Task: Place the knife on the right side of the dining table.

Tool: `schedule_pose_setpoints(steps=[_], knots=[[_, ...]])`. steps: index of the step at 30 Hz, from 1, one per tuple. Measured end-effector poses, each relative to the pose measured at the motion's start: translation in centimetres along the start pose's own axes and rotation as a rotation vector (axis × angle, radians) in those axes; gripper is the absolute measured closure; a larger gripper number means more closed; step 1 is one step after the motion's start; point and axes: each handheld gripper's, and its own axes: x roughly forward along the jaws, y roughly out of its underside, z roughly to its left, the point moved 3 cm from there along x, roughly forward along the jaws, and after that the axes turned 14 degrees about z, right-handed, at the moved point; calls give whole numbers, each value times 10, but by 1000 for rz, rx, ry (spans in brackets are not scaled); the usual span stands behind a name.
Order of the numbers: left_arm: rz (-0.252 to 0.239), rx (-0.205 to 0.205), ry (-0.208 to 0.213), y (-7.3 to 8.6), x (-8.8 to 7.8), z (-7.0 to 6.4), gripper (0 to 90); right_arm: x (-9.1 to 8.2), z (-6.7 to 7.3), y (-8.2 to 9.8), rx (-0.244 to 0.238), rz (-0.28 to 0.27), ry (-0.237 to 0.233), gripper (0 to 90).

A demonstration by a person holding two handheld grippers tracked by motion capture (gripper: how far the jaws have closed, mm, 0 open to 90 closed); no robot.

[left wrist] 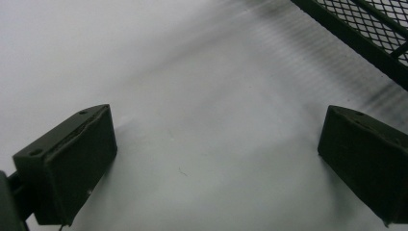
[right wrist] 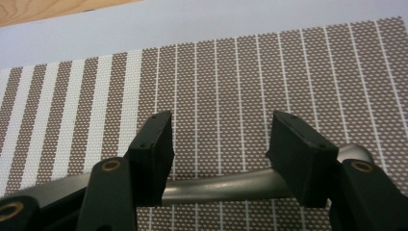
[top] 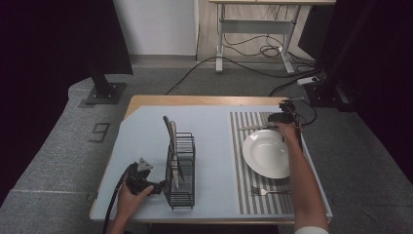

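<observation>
A single knife [top: 253, 127] lies flat on the striped placemat [top: 242, 175], on the strip of mat beyond the far rim of the white plate [top: 267, 153]. Its long axis runs across the table, side to side in the high view, with the free end pointing toward the wire rack [top: 180, 170] and the other end under the right gripper [top: 281, 118]. In the right gripper view the metal handle [right wrist: 216, 187] passes crosswise between the two black jaws, level on the mat. The jaws stand partly apart on either side of it, with gaps visible between pads and metal, so they straddle the handle without squeezing it.

One plate sits on the mat, just beside the knife on its near side. One fork [top: 265, 191] lies on the mat nearer the person, also set crosswise, tines toward the rack, well apart from the knife with the plate between them. There is one placemat, on the right half of the pale table cover [top: 141, 141].

One black wire rack stands left of the mat, with what look like two utensils [top: 171, 134] leaning upright in it; what kind they are cannot be told. The left gripper [top: 158, 187] rests low on the cover, just beside the rack's near end. Its jaws are spread wide with only bare cover between them in the left gripper view, the rack's mesh [left wrist: 370, 24] at the upper corner.
</observation>
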Motion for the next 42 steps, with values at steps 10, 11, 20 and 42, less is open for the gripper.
schedule_pose_setpoints(steps=[10, 11, 20, 42], knots=[[0, 0, 0, 0, 0, 0, 0, -1, -3, 2, 20, -10, -24, 391], [0, 1, 0, 0, 0, 0, 0, -1, -4, 2, 24, -9, -30, 385], [0, 0, 1, 0, 0, 0, 0, -20, -5, 0, 40, -98, -84, 375], [0, 0, 1, 0, 0, 0, 0, -68, 20, 66, -169, -191, -174, 386]])
